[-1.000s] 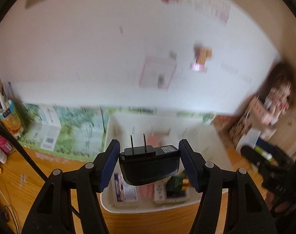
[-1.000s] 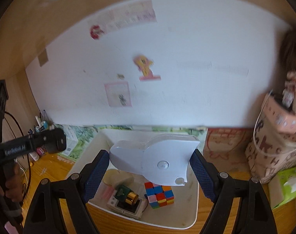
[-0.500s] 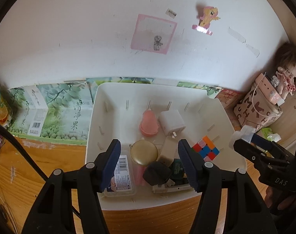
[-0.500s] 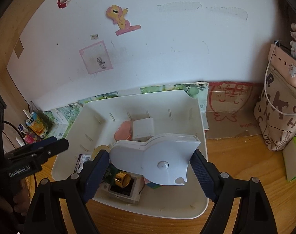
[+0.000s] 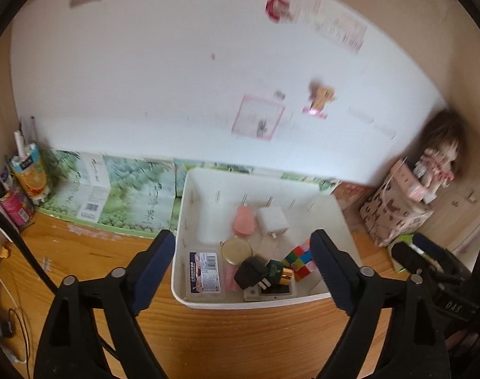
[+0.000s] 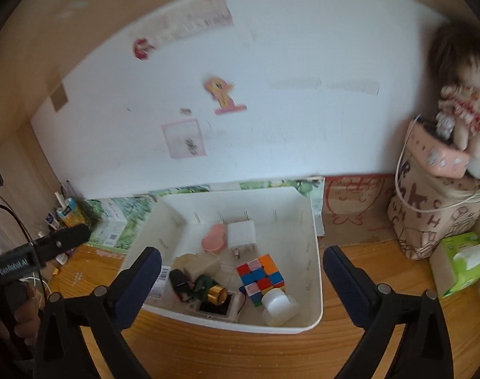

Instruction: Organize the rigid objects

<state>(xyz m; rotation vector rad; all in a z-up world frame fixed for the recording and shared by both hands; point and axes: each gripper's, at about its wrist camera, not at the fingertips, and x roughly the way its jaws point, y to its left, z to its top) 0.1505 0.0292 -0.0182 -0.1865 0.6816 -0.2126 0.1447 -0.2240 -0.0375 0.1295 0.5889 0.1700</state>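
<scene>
A white bin (image 5: 331, 297) (image 6: 312, 240) stands on the wooden desk. Inside lie a black plug adapter (image 5: 251, 273) (image 6: 178, 279), a Rubik's cube (image 5: 300, 257) (image 6: 260, 276), a white charger (image 5: 271, 221) (image 6: 241, 233), a pink case (image 5: 243, 222) (image 6: 213, 241), a round gold compact (image 5: 237, 249), a clear labelled box (image 5: 205, 271), a green-and-gold battery (image 6: 210, 289) and the white plastic piece (image 6: 279, 306). My left gripper (image 5: 243, 271) is open and empty above the bin's front. My right gripper (image 6: 241, 287) is open and empty above the bin too.
Green printed boxes (image 5: 113, 199) lean on the wall behind the bin. A juice carton (image 5: 28, 170) and small bottles stand at far left. A patterned bag with a doll (image 6: 442, 208) and a green tissue pack (image 6: 461, 259) stand at right.
My left gripper let the black adapter drop into the bin a second ago. My right gripper has opened and the white plastic piece now lies in the bin's front right corner. Both grippers have drawn back.
</scene>
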